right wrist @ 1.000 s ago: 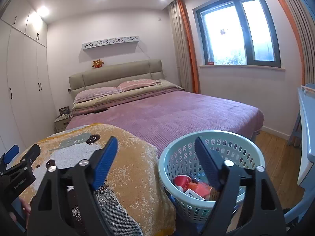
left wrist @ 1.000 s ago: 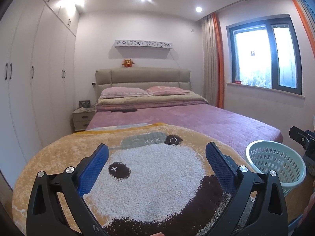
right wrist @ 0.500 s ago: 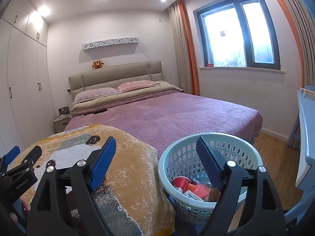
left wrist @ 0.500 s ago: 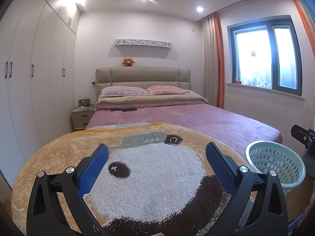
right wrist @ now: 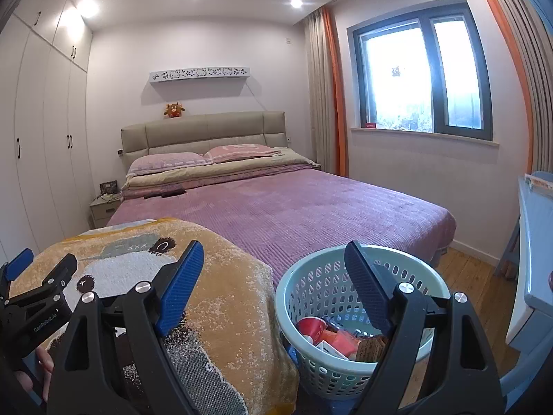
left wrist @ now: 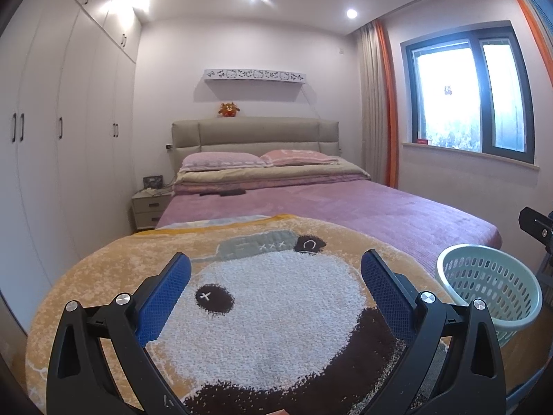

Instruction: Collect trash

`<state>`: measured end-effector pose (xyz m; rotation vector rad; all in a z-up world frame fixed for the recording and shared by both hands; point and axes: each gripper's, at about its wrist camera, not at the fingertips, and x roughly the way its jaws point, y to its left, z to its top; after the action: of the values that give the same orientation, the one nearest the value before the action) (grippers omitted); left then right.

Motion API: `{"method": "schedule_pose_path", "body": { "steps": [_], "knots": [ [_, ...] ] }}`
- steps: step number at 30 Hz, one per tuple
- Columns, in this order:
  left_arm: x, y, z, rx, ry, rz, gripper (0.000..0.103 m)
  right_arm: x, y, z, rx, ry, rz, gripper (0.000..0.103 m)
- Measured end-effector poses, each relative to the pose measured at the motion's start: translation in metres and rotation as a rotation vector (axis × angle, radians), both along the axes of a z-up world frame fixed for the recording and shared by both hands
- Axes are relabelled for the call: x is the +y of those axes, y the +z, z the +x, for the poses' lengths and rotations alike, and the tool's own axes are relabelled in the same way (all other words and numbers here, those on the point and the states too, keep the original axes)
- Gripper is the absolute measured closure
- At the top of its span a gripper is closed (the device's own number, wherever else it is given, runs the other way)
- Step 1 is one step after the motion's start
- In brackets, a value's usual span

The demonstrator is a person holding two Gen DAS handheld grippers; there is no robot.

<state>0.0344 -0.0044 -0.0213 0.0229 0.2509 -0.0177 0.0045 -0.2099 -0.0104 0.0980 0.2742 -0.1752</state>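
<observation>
A pale green perforated basket (right wrist: 323, 282) stands on the floor at the bed's foot; it also shows in the left wrist view (left wrist: 484, 282). Inside lie a red cup (right wrist: 311, 326), an orange packet (right wrist: 340, 340) and a brown piece (right wrist: 371, 346). My right gripper (right wrist: 273, 259) is open and empty, held above the basket's left rim. My left gripper (left wrist: 274, 269) is open and empty over the bear-pattern blanket (left wrist: 262, 311). The left gripper also shows at the left edge of the right wrist view (right wrist: 34, 297).
A bed with a purple cover (right wrist: 293, 207) fills the middle. White wardrobes (left wrist: 52, 138) line the left wall, with a nightstand (left wrist: 150, 207) beside the bed. A window (right wrist: 421, 69) is on the right wall. A blue-grey table edge (right wrist: 532, 242) stands at far right over wood floor (right wrist: 473, 276).
Both views shifted slightly; the basket sits a little lower and further right in the left wrist view. Both grippers stay open and empty.
</observation>
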Motion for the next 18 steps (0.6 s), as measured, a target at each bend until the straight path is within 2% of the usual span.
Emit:
{"method": "schedule_pose_path", "body": {
  "steps": [18],
  "knots": [
    [-0.0008,0.0014,-0.0017,-0.004,0.004,0.002,0.008,0.0044,-0.0014,0.0058,0.022,0.015,-0.005,0.024]
  ]
}}
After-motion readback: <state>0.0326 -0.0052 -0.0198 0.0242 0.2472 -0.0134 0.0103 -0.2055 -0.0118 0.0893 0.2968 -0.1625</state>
